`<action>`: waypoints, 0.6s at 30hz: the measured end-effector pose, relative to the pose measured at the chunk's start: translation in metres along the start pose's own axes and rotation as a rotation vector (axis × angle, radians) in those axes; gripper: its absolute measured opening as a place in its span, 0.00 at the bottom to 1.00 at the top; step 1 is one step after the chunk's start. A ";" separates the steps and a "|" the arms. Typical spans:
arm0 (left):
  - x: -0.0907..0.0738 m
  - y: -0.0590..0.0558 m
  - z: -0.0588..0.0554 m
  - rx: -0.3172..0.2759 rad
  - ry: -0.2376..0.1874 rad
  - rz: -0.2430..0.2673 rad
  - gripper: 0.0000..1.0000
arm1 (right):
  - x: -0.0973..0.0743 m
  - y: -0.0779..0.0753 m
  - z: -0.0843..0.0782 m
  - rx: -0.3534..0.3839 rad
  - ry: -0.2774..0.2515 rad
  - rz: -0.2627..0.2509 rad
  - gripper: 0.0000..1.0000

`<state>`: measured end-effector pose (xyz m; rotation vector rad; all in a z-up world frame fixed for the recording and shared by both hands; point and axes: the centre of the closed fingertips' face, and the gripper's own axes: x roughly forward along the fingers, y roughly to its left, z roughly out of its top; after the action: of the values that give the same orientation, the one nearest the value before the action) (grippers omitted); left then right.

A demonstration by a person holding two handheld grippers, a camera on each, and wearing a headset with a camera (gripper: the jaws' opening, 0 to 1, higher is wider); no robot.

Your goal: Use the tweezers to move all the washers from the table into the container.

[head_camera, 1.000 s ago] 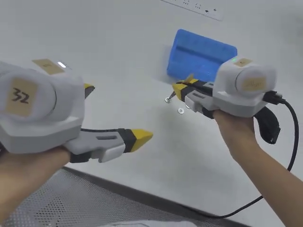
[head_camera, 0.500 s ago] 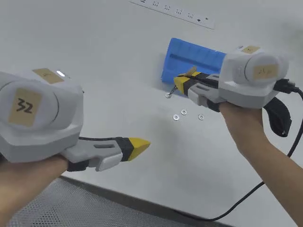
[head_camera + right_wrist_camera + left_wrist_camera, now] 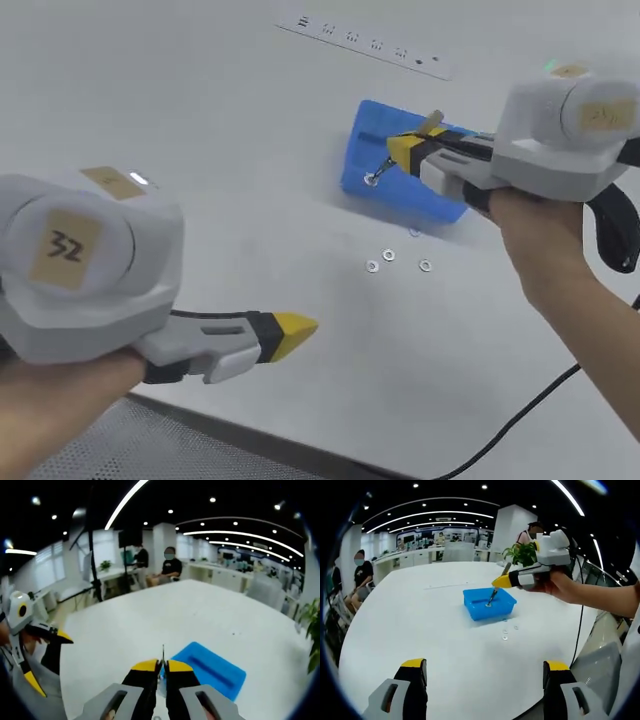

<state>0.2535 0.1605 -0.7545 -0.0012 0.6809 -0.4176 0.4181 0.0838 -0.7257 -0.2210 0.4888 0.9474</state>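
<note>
Drop-off step. Right gripper (image 3: 405,150), fingers clamped on tweezers (image 3: 384,166), holds what looks like a washer (image 3: 370,179) over blue container (image 3: 372,122). Next: ease the squeeze. Loose washers (image 3: 389,256) lie on worktop (image 3: 200,150) just beside. Left gripper view adds: left gripper (image 3: 484,669) fingers wide apart, empty; tweezer tip seemingly within container rim.

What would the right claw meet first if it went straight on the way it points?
Probably the blue container: the tweezers clamped in the right claw point into it, though depth is unclear.
</note>
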 end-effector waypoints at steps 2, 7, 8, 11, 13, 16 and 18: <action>0.000 0.000 0.000 0.004 0.002 0.000 0.99 | 0.003 -0.006 0.003 -0.002 -0.004 -0.014 0.01; 0.000 0.000 -0.003 0.005 0.015 0.004 0.99 | 0.017 -0.028 0.008 0.012 -0.016 -0.050 0.01; -0.001 0.001 -0.004 0.003 0.014 0.006 0.99 | 0.020 -0.029 0.007 0.009 -0.014 -0.058 0.01; -0.001 0.001 -0.004 -0.003 0.016 0.009 0.99 | 0.033 -0.036 0.000 -0.001 0.000 -0.064 0.01; -0.001 0.001 -0.004 -0.002 0.016 0.009 0.97 | 0.038 -0.035 -0.003 -0.019 0.018 -0.066 0.01; 0.000 -0.001 -0.005 0.000 0.020 0.007 0.98 | 0.049 -0.036 -0.009 -0.020 0.032 -0.058 0.01; 0.000 -0.001 -0.006 -0.002 0.022 0.008 0.98 | 0.055 -0.035 -0.013 -0.007 0.041 -0.049 0.01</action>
<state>0.2491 0.1600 -0.7589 0.0044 0.7031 -0.4101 0.4700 0.0984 -0.7657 -0.2584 0.5158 0.8988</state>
